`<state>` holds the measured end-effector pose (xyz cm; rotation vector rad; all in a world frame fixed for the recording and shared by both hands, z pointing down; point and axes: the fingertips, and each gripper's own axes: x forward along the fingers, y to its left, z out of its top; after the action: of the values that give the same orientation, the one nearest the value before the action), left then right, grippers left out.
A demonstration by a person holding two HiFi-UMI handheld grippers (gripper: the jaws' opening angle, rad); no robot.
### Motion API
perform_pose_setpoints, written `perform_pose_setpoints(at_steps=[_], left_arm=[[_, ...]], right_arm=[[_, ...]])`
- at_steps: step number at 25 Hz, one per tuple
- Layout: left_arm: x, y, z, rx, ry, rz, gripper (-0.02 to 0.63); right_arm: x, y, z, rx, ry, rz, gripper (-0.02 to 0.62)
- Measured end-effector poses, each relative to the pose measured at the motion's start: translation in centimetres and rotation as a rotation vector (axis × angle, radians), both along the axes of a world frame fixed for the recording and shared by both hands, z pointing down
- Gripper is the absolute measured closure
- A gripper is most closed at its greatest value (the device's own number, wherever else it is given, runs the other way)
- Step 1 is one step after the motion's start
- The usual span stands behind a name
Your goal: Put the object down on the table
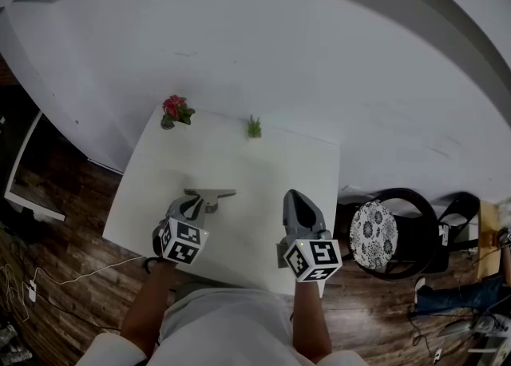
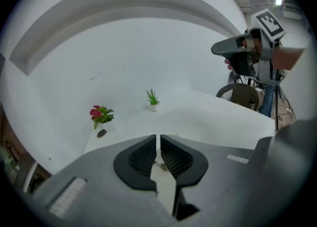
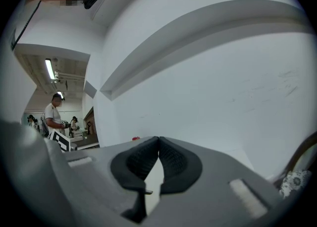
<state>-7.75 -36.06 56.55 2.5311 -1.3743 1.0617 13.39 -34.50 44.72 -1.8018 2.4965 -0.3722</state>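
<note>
My left fingers [image 2: 141,157] are almost clenched; the speck [image 2: 161,167] between them is too small to tell. My right fingers [image 3: 173,160] are clenched together.

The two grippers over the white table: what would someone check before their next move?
1. Object to put down: none clearly visible in either gripper or on the table: cannot tell.
2. Left gripper: jaws all but together, only a thin slit with a tiny speck I can't identify in it: cannot tell.
3. Right gripper: jaw tips together, nothing between them: ok.
4. Landing space: bare white surface ahead of both grippers: ok.
5. Red flower plant and small green plant: at the far edge, well apart from the grippers: ok.
</note>
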Motion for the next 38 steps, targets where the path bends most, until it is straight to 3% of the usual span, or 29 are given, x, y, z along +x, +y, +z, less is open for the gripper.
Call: perform_pose_setpoints(at_steps=[9,20,38], left_arm=[[-1.9,-0.3,-3.1,0.052,0.092,-0.087,0.595],[-3.2,-0.7,-8.7,0.179,0.182,-0.124,0.597],[-5.4,0.1,-13.5,0.335,0.261,-0.179,0.597]], right_arm=[[-0.1,0.5,0.3,-0.008,0.007,0.005,0.592],[0.7,0.8,0.2,-0.011,0.006,0.022,0.592],[1.2,1.2,0.9,-0.022,0.033,0.039,0.592]])
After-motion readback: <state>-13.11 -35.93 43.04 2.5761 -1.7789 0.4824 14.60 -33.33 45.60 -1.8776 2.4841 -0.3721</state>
